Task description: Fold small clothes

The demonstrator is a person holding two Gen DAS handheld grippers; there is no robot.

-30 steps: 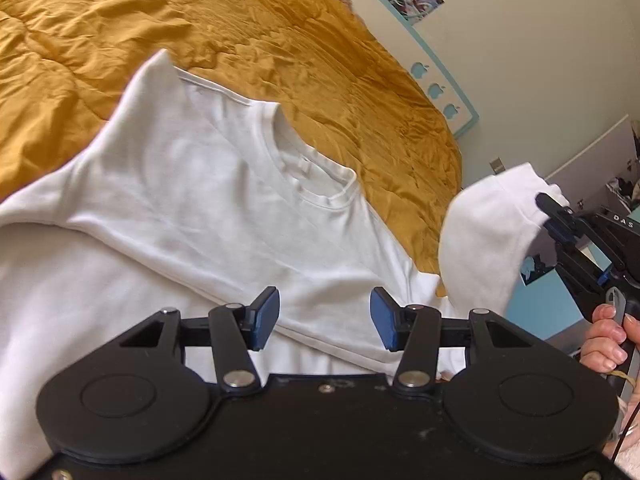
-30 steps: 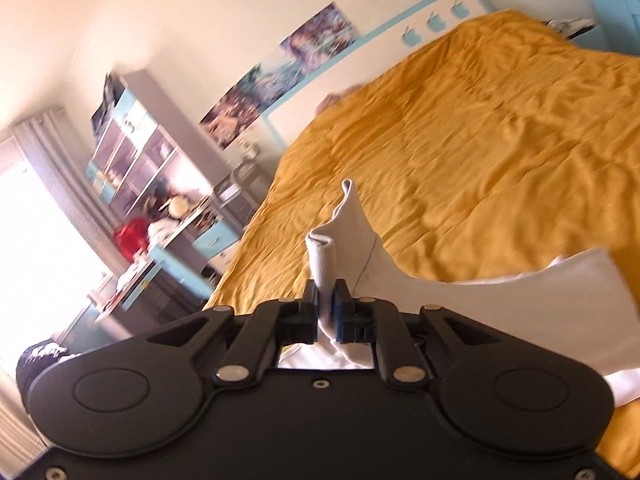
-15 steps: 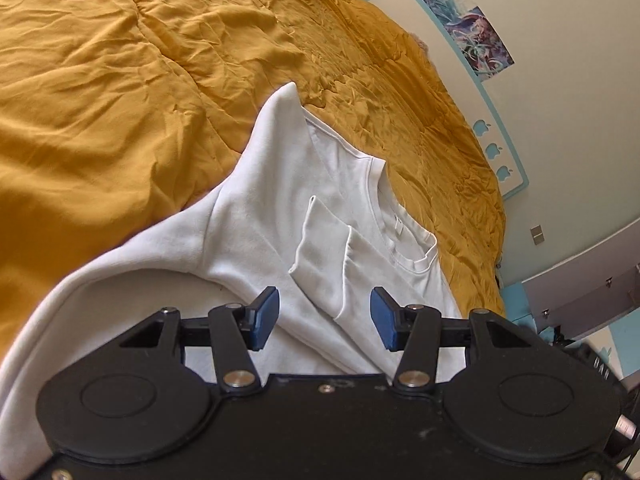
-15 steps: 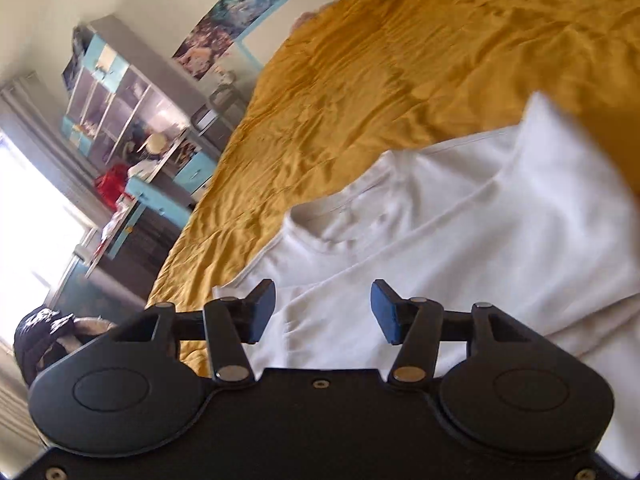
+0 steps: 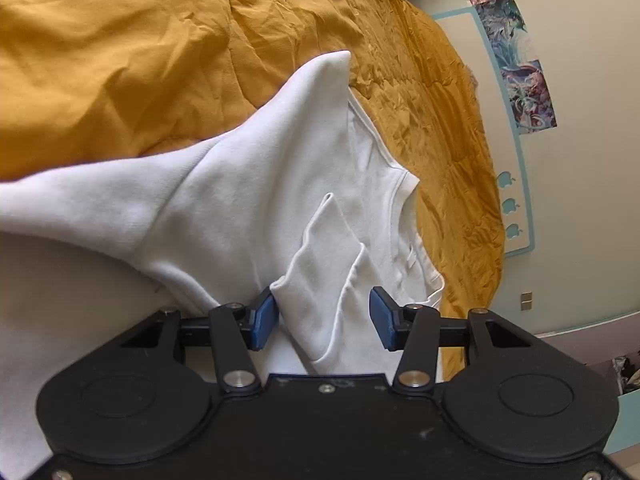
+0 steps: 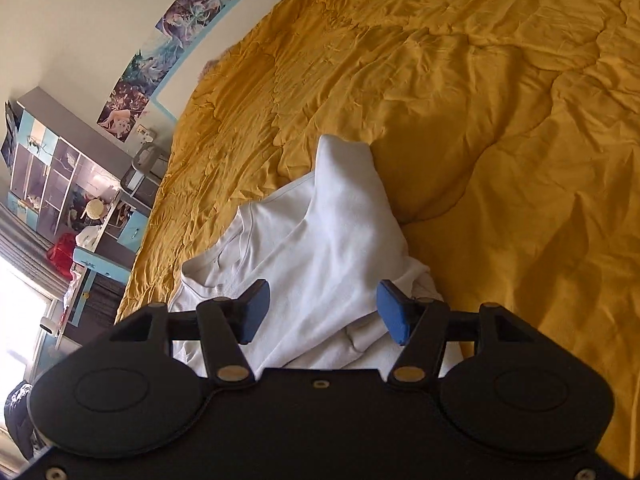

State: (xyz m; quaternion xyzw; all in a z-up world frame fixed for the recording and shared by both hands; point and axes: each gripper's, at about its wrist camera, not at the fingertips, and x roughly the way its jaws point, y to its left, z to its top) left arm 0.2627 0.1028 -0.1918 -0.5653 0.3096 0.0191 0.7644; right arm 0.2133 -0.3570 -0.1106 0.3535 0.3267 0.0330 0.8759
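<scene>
1. Covering the whole bed, a mustard quilt (image 5: 120, 60) serves as the folding surface; rumpled, but broad enough.
2. White long-sleeved shirt (image 5: 248, 200) lies on the quilt, neckline up, one sleeve (image 5: 328, 276) laid across the chest, likely the first fold.
3. Left gripper (image 5: 322, 318): low over that sleeve, jaws closing, cloth between the pads, no pinch evident.
4. Right gripper (image 6: 322, 308): jaws opening, gripping nothing; white cloth merely lies under the gap, probably just let go.
</scene>
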